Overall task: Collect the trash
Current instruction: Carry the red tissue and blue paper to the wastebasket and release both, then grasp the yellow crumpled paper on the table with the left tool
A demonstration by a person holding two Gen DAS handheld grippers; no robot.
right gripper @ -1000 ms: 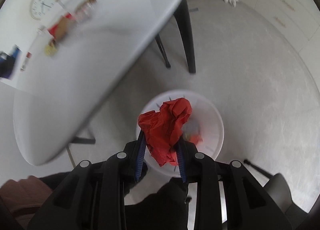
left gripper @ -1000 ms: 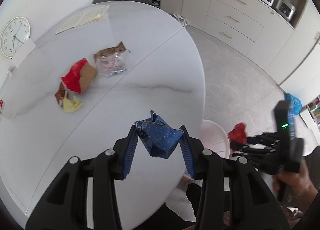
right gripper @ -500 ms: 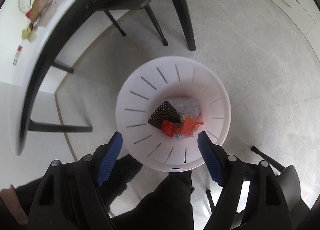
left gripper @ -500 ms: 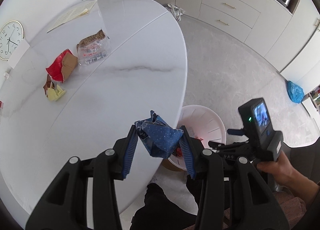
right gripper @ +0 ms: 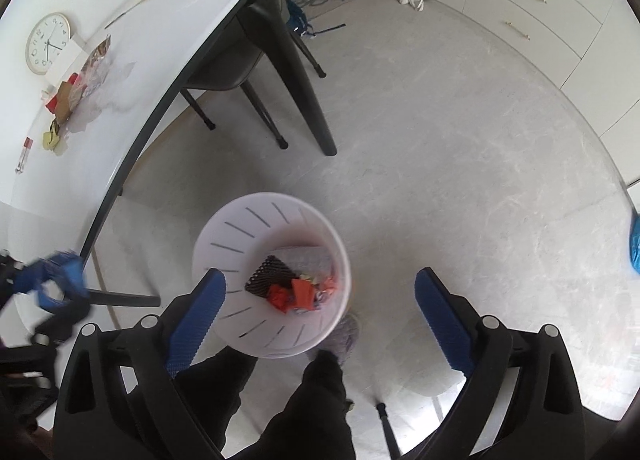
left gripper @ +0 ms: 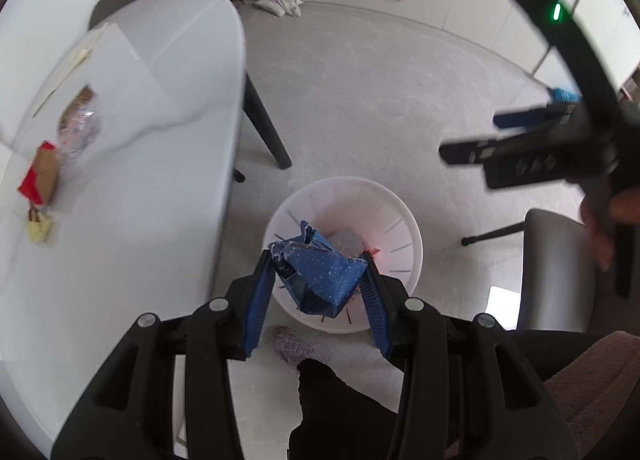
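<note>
From the left wrist, the white bin (left gripper: 400, 216) on the floor has slotted walls and bits of trash at its bottom; right above it the left tongs (left gripper: 318, 274) are clenched on a crumpled blue wrapper (left gripper: 320, 274) speckled with white dots. No writing is legible. From the right wrist, the same bin (right gripper: 240, 232) holds a dark mesh scrap (right gripper: 268, 274), red scraps (right gripper: 296, 294) and a clear packet; the right tongs (right gripper: 318, 294), above it, are opening with nothing between them.
</note>
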